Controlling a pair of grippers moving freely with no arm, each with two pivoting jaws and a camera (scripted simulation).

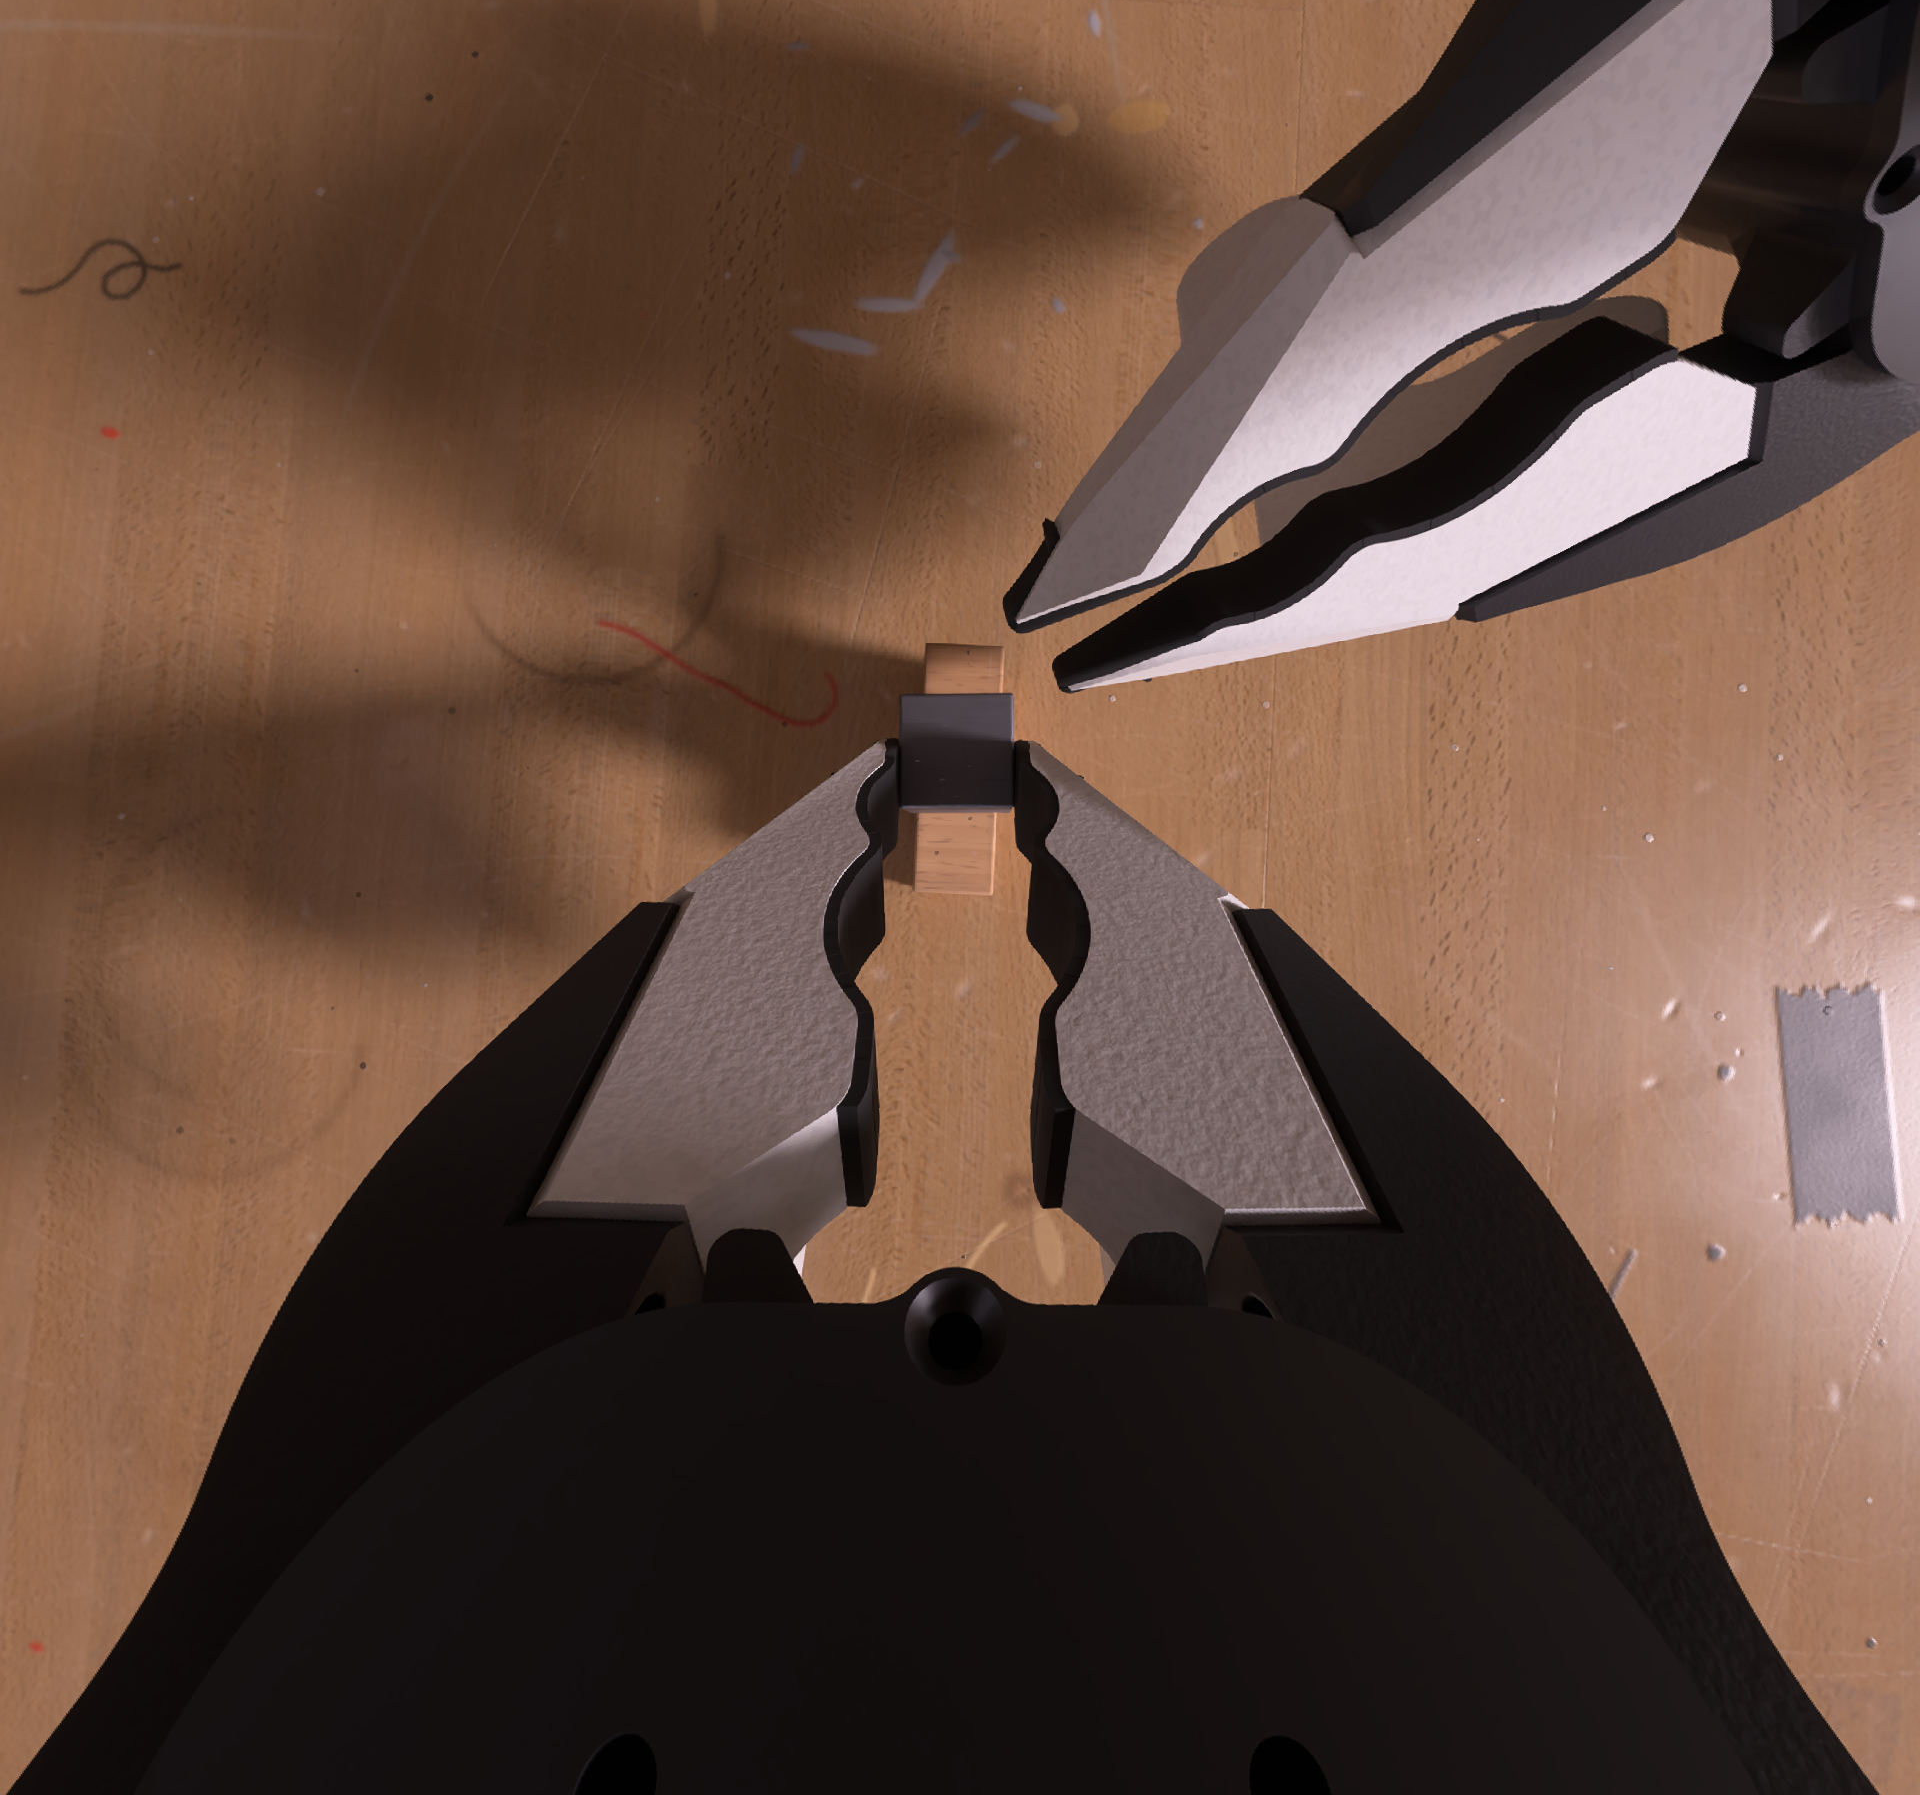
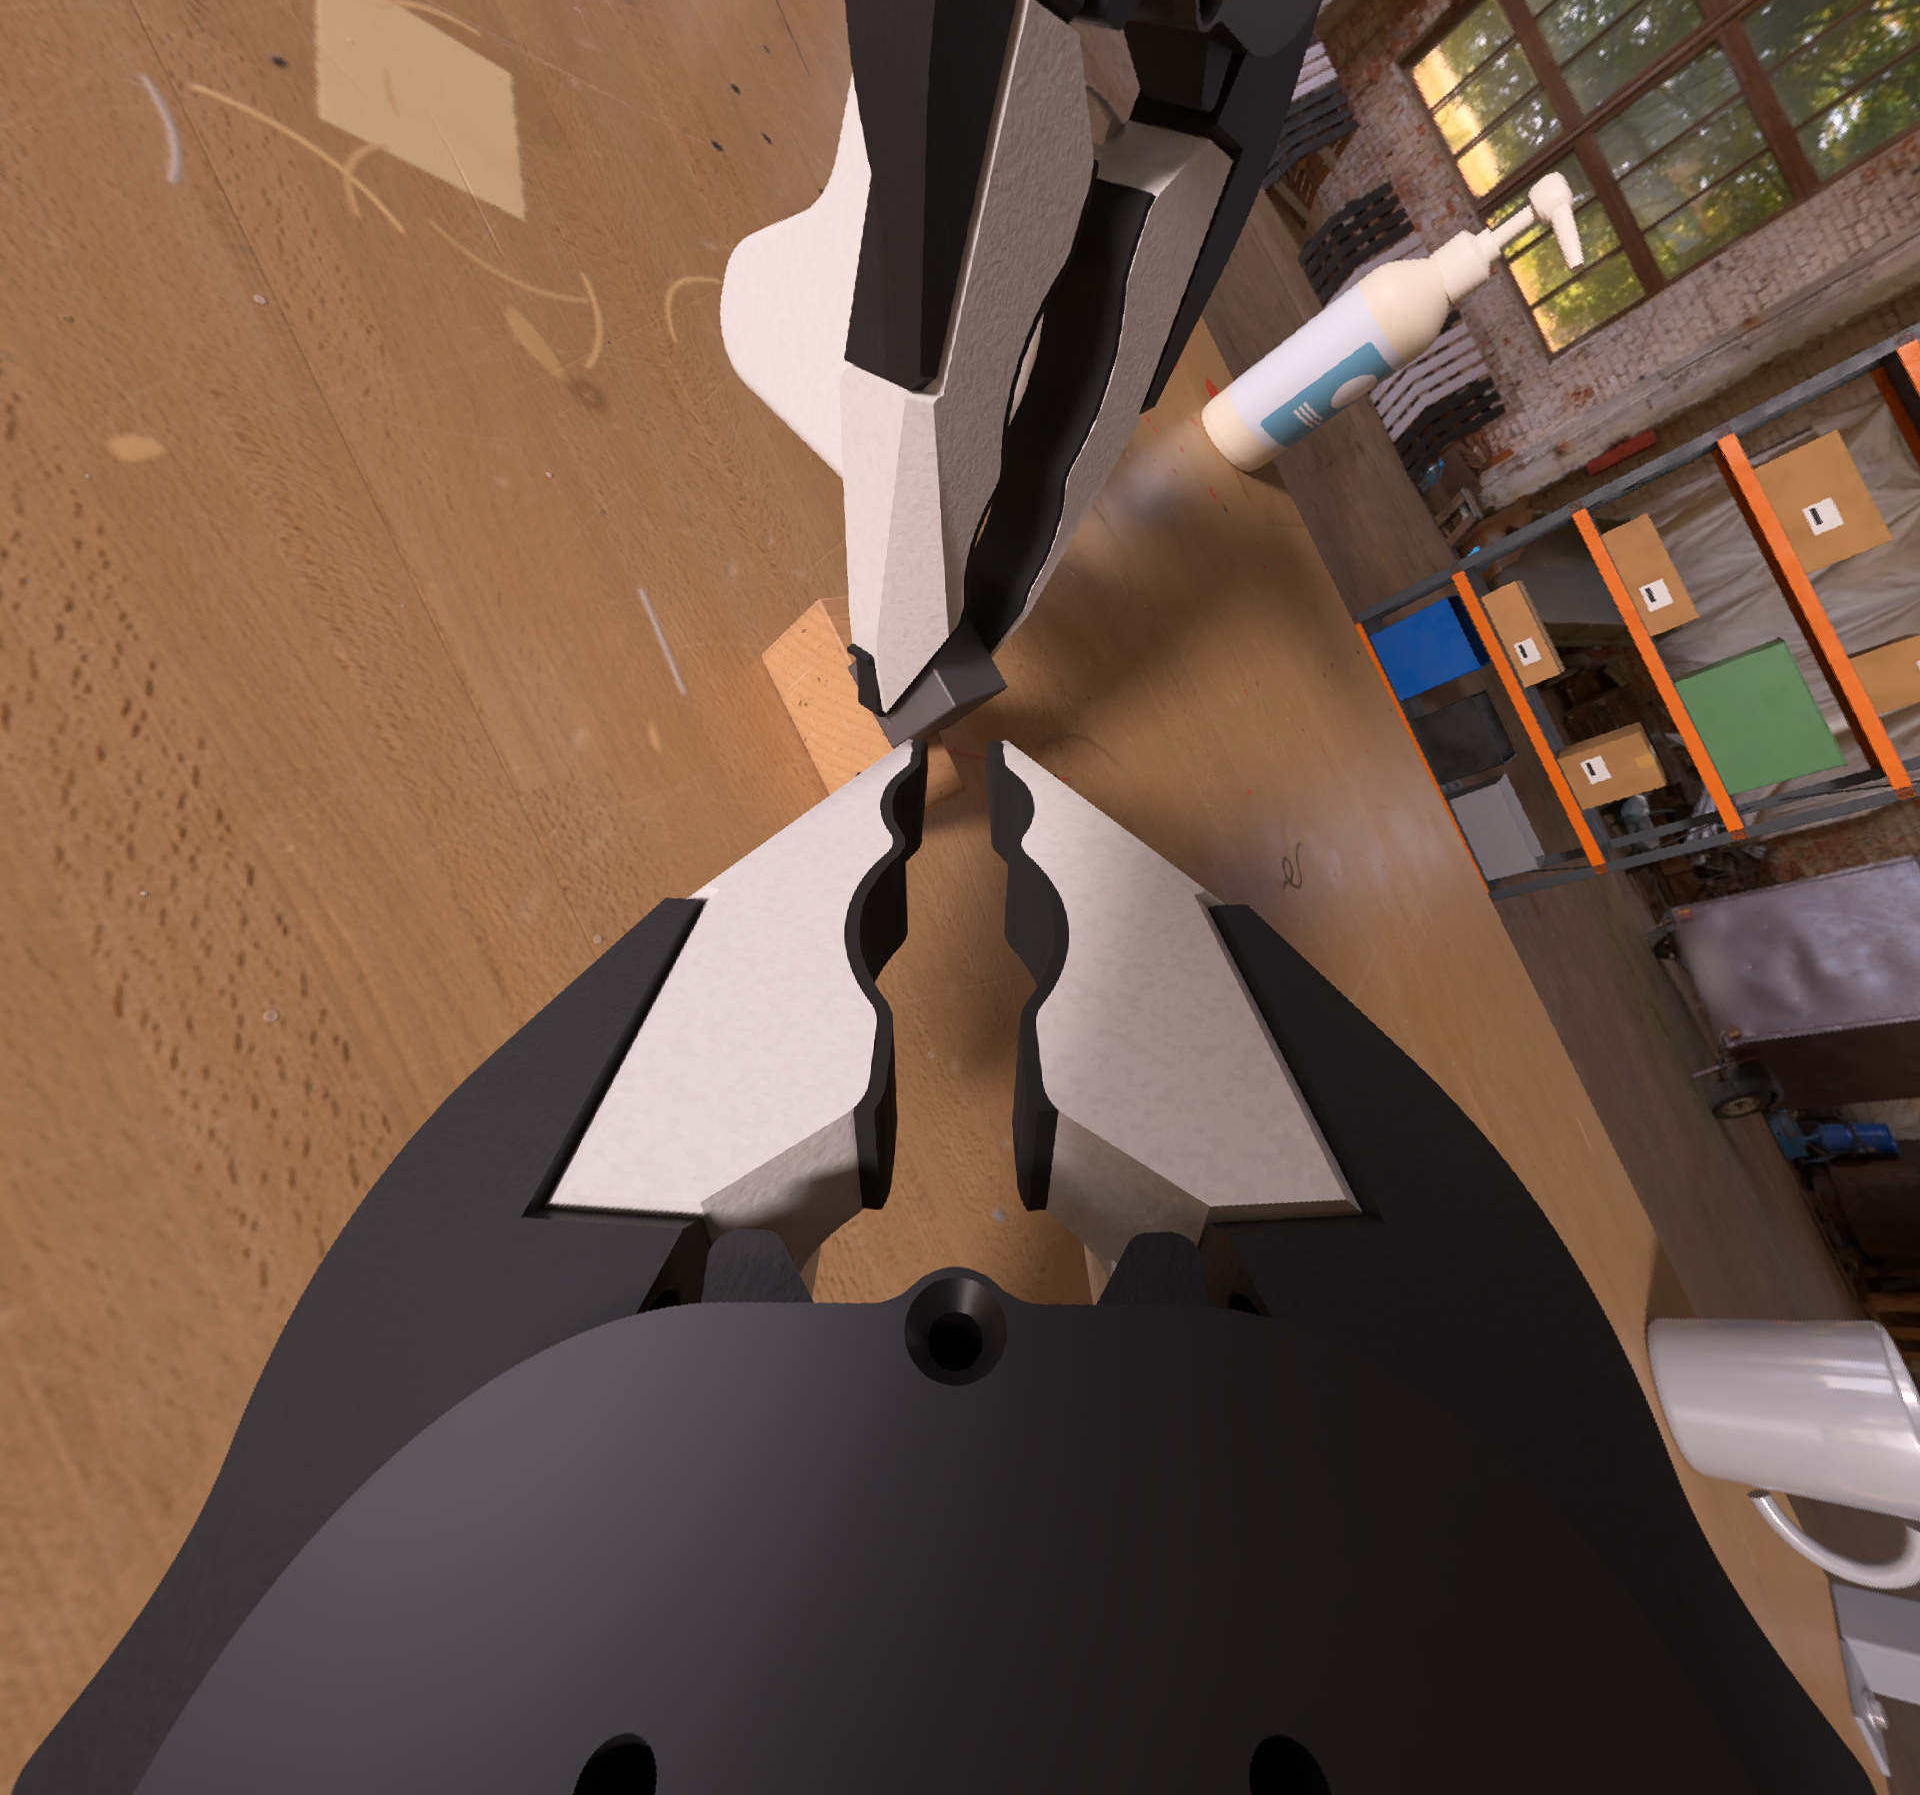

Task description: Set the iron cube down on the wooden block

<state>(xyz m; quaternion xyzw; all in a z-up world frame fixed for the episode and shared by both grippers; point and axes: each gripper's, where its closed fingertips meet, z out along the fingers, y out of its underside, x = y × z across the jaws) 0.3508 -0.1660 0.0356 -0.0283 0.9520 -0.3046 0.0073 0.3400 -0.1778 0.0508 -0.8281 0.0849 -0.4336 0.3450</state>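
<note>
My left gripper (image 1: 956,758) is shut on the iron cube (image 1: 956,753), a small dark grey cube held at the fingertips. The cube is directly over the wooden block (image 1: 956,852), a light block lying on the table; I cannot tell whether they touch. In the right wrist view the left gripper (image 2: 935,696) comes down from above with the cube (image 2: 951,696) at the block (image 2: 821,696). My right gripper (image 2: 956,758) is empty, its fingers a narrow gap apart, tips just beside the cube. It also shows in the left wrist view (image 1: 1039,649).
A pump bottle (image 2: 1340,363) lies on the table toward its far edge. A white mug (image 2: 1787,1413) stands near the right gripper's side. A grey tape strip (image 1: 1834,1106) is stuck to the wooden tabletop (image 1: 312,914). Shelves with boxes (image 2: 1662,654) stand beyond the table.
</note>
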